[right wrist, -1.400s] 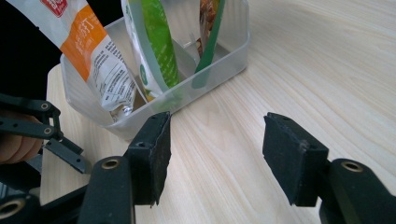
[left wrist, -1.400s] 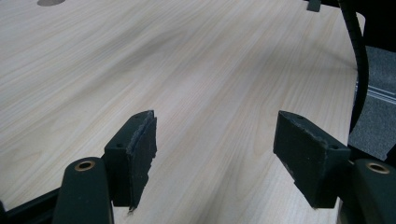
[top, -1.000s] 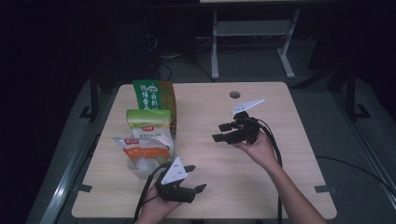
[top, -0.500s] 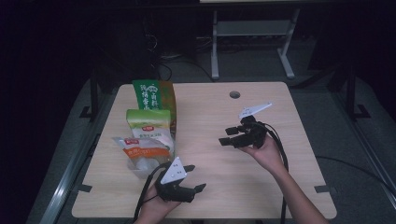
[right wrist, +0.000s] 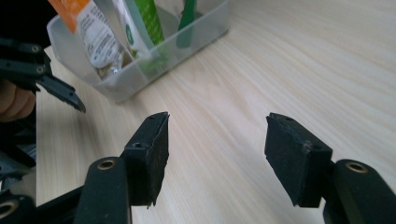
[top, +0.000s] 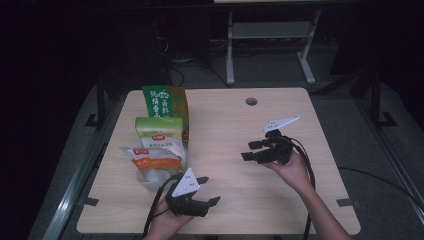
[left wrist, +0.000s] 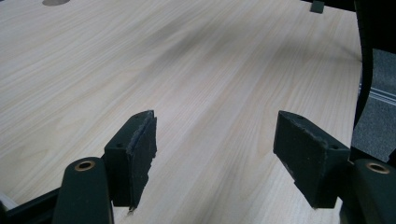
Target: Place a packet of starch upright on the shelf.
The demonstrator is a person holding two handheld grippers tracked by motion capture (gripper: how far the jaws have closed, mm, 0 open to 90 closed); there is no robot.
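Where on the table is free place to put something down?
Bare wood lies between the left gripper and right gripper, and from the cable hole forward. The table's left side is crowded: a clear bin holds the food packets.

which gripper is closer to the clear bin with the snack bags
Left. The left gripper sits just beside the bin's near corner; the right gripper is out over mid-table, well apart from it.

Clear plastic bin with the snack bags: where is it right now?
In the high view the clear plastic bin sits on the table's left side, just beyond the left tool; the right tool is across the table from it.
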